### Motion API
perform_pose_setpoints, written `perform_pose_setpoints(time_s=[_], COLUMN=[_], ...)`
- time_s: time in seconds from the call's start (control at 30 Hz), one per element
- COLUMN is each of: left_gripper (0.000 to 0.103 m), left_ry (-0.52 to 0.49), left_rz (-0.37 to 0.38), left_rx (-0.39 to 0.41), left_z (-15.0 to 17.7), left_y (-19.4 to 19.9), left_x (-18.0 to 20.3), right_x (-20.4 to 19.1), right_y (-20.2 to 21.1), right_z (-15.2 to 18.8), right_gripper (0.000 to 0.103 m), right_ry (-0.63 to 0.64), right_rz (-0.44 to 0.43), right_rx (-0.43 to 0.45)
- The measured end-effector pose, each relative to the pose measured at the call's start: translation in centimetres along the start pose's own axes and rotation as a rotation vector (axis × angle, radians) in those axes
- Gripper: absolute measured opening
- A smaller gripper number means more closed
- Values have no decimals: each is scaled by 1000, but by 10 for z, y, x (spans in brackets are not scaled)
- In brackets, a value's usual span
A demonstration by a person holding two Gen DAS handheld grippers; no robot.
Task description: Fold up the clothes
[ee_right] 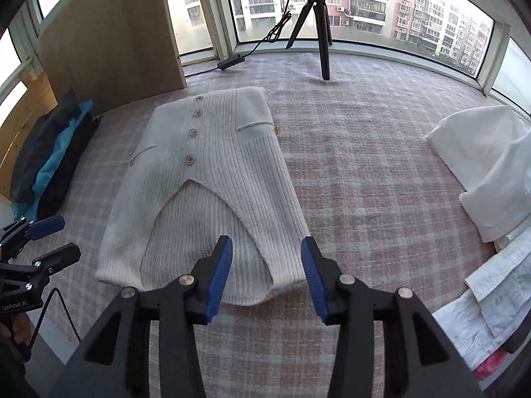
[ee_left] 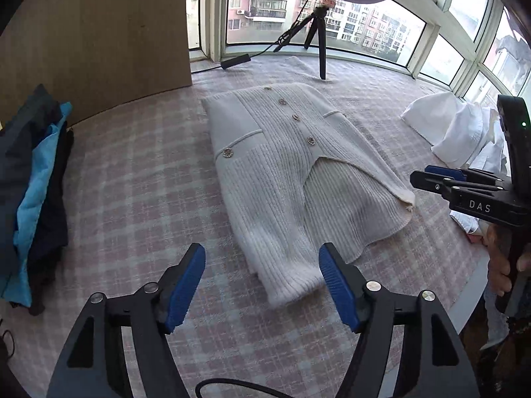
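A cream ribbed knit cardigan (ee_left: 282,172) with metal buttons lies flat on the pink plaid cloth, its sides folded in; it also shows in the right wrist view (ee_right: 205,179). My left gripper (ee_left: 262,285) is open and empty, just above the cardigan's near end. My right gripper (ee_right: 267,275) is open and empty, over the cardigan's near right corner. The right gripper also shows at the right edge of the left wrist view (ee_left: 441,179), and the left gripper at the left edge of the right wrist view (ee_right: 53,238).
A pile of dark and blue clothes (ee_left: 36,182) lies at the left by a wooden panel (ee_left: 99,33). White shirts (ee_right: 491,182) are heaped at the right. A tripod (ee_right: 318,26) with a ring light and cable stands at the back near the windows.
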State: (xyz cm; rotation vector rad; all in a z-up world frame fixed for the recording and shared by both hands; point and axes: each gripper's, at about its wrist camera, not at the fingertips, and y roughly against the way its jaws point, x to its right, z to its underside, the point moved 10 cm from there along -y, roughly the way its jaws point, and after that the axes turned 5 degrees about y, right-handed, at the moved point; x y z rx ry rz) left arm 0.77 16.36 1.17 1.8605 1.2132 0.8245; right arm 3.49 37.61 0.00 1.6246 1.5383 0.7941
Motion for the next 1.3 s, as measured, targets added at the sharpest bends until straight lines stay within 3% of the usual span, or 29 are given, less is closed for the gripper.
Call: perform_pose_setpoints(time_s=[0.07,0.17,0.3,0.57,0.83,1.3], left_gripper=[70,75,76,77,77,77], left_ry=[30,83,39,29,38,52], left_rz=[-46,-40,-88,-30,-7,-23], left_rx=[22,51,71,76,68,96], left_z=[-2,-5,-5,0,6,6], left_y=[10,27,45,63,70,77], left_x=[-7,-11,-10,5,10,4], right_x=[0,-3,-7,-15,-10,-14], right_y=[12,30,48,76,80,78], right_z=[-1,1,2,15,24,25], right_gripper=[44,45,45,53,53,53], right_ry=[-19,-34,-3,-4,-24,-32], right_rz=[10,6,36,63,79,60], right_rx=[37,64,90,138,132,120])
